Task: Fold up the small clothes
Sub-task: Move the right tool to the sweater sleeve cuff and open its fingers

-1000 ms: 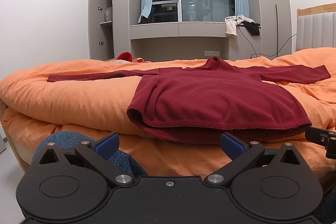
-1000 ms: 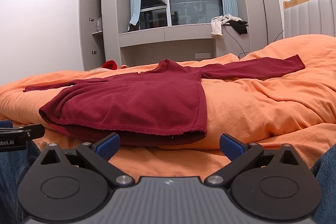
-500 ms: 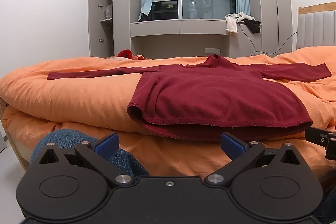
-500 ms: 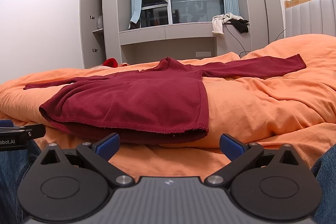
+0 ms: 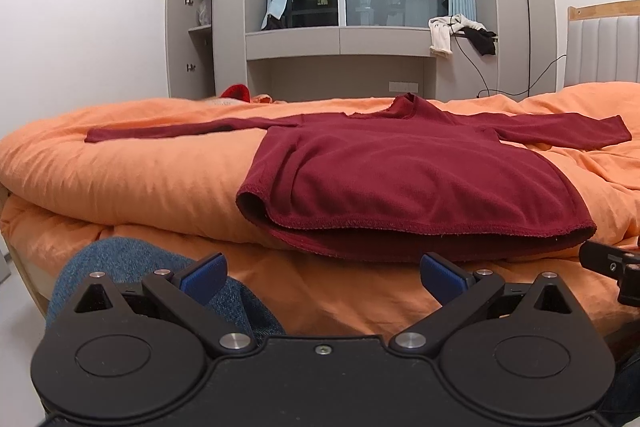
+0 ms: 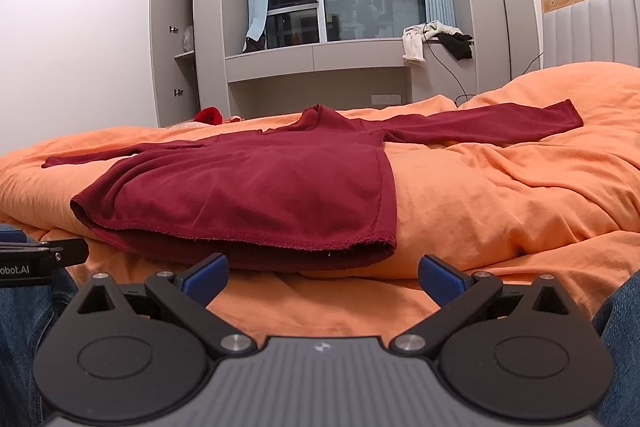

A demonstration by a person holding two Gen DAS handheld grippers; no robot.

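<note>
On the orange bed (image 5: 120,179) ahead of you, the maroon top (image 5: 400,179) lies flat, both sleeves spread, no fold visible. Your left claw (image 5: 322,273) and right claw (image 6: 322,273) gape wide and empty, short of the hem. All folding remains, by my reading.

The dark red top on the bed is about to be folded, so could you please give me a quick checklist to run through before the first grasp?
1. Left gripper open and empty: ok.
2. Right gripper open and empty: ok.
3. Dark red top lies flat on the orange duvet: ok.
4. Both sleeves spread out sideways: ok.
5. Near hem within reach, just ahead of both grippers: ok.
6. Nothing lying on the top: ok.
</note>
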